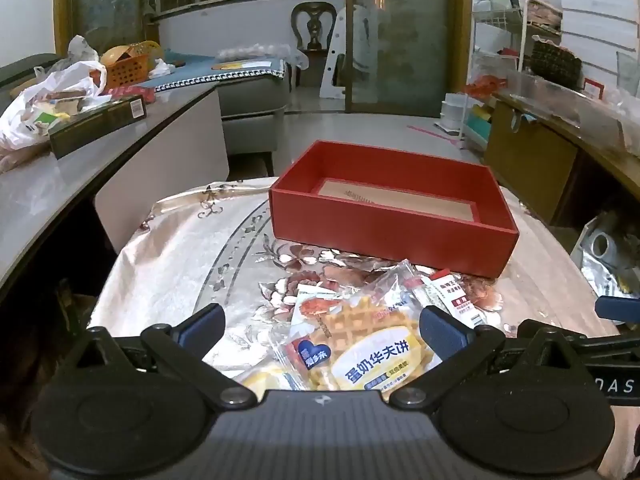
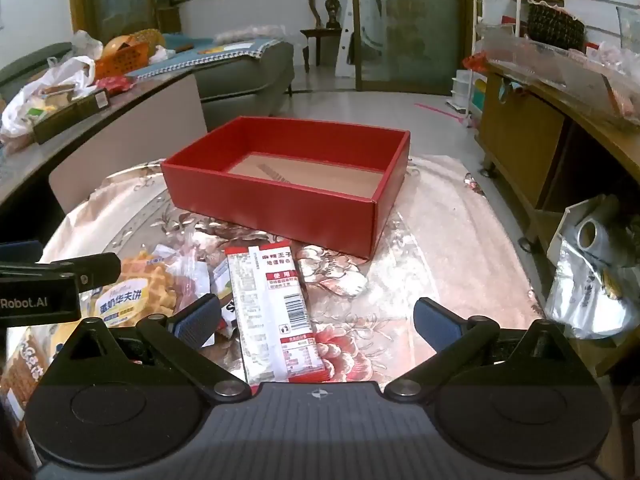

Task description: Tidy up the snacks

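Observation:
An empty red box (image 1: 392, 232) (image 2: 280, 208) stands on the flowered tablecloth (image 1: 180, 248) (image 2: 432, 248), beyond a small heap of snack packets. My left gripper (image 1: 322, 328) is open, its blue pads wide apart on either side of a waffle packet (image 1: 368, 348) (image 2: 136, 288) that lies on the cloth, and neither pad presses on it. My right gripper (image 2: 318, 318) is also open. A red and white snack packet (image 2: 276, 308) (image 1: 456, 296) lies flat between its fingers, untouched. More packets lie under and beside the waffle packet.
A grey counter (image 1: 60, 184) at the left carries a dark box (image 1: 100, 124), a white plastic bag (image 1: 48, 100) and an orange basket (image 1: 128, 66). A wooden cabinet (image 2: 528, 148) stands at the right, with a silver bag (image 2: 592, 280) below it.

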{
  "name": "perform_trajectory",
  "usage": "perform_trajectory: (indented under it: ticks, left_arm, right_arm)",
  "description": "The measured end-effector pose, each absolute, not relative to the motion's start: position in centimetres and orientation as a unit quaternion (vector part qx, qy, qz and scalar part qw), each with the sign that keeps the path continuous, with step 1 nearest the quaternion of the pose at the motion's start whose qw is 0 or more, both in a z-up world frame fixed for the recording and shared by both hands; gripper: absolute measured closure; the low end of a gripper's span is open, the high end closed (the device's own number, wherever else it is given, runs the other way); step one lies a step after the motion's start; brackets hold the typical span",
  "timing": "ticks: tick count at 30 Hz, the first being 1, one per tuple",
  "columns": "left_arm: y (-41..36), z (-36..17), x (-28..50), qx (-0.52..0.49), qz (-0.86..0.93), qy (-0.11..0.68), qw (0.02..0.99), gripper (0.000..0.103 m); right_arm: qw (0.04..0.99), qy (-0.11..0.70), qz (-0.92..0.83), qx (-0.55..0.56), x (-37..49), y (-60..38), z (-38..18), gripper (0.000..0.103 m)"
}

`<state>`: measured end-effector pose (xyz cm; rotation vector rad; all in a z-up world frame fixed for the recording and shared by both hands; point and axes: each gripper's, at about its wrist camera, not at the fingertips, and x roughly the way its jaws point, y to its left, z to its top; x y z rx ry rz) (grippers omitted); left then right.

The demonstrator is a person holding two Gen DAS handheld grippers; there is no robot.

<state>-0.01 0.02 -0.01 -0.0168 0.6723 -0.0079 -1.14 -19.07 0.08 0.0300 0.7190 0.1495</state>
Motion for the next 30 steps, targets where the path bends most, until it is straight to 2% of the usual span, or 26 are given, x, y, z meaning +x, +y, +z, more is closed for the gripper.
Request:
perform_trajectory:
  ticks: [30]
  left_arm:
    - [-0.34,-1.0,0.44,0.01,0.002,0.359,0.933,0.004]
  right_arm:
    - [0.929,0.364,0.069,0.013,-0.76,-18.94,-0.27,0.0]
